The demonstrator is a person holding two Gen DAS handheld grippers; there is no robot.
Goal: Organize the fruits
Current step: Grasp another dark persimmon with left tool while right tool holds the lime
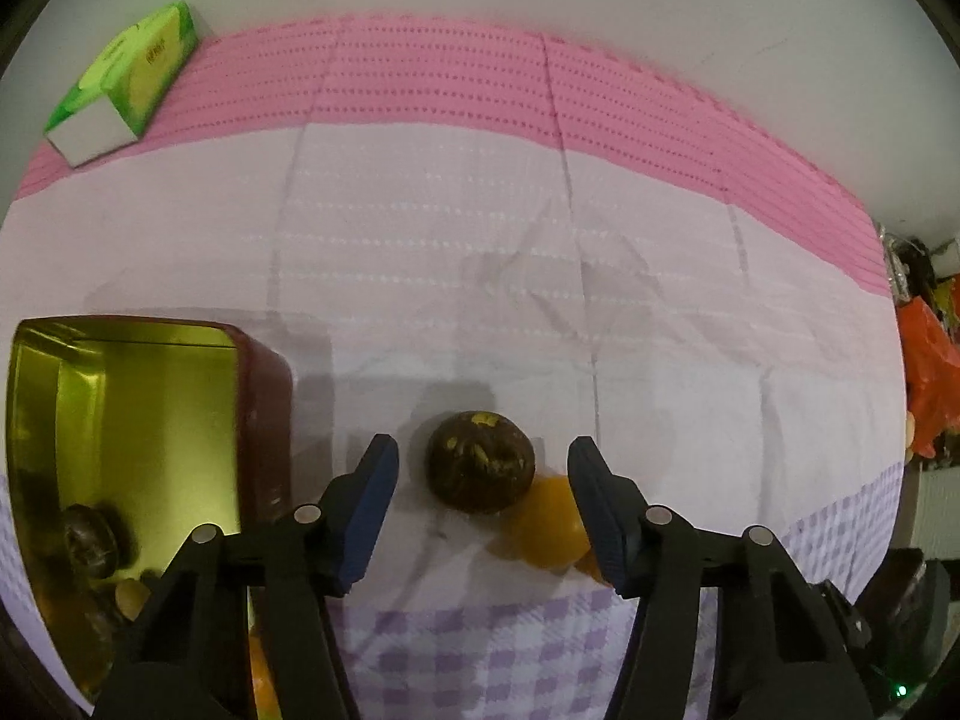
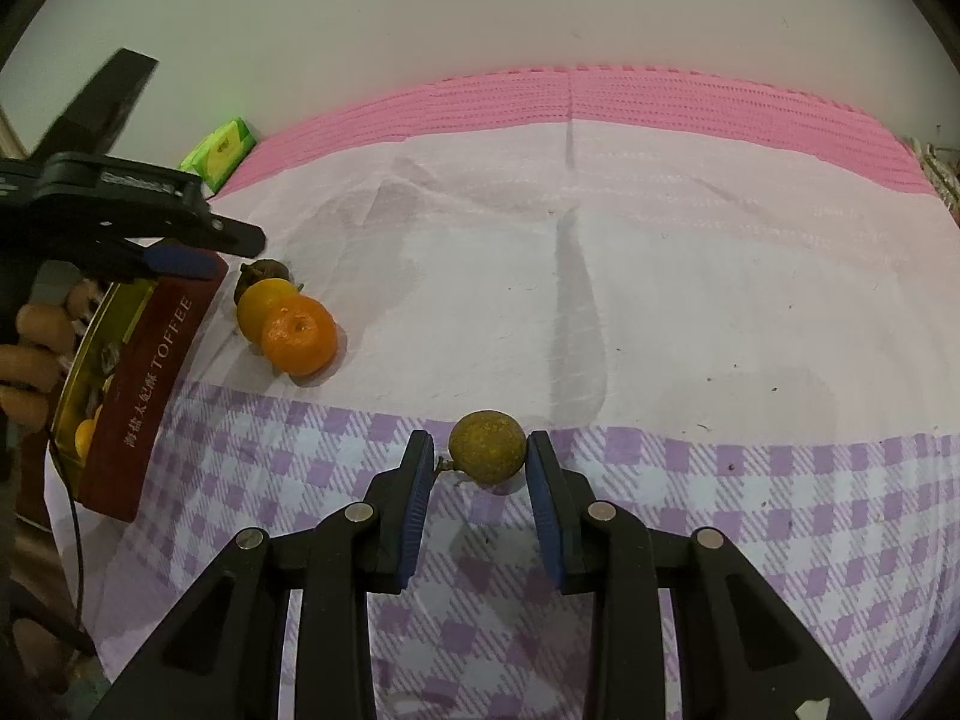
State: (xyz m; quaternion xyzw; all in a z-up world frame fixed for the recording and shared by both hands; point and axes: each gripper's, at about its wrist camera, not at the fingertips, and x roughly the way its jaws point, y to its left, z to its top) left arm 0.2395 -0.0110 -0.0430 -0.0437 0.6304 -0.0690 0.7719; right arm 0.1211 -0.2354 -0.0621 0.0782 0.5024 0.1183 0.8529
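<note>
While the cloth-covered table (image 2: 660, 300) carries a red tin (image 2: 150, 384) holding fruit, my left claw (image 1: 483, 462) gapes around a dark fruit (image 1: 480, 461) beside two oranges (image 2: 299, 334); my right claw (image 2: 477, 459) stands apart, flanking a small yellowish fruit (image 2: 486, 447)

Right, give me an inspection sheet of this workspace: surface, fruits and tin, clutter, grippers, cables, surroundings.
Surface: tablecloth, white middle, pink far band, purple check near edge, creased.
Job's things: open toffee tin holding some fruit; dark fruit, yellow fruit and orange clustered beside it; small brownish-yellow fruit alone on the check.
Clutter: green tissue box at the far left.
Grippers: left gripper open around the dark fruit; right gripper open, flanking the small fruit.
Cables: thin black cable by the tin.
Surroundings: plain wall; orange bag at right.
</note>
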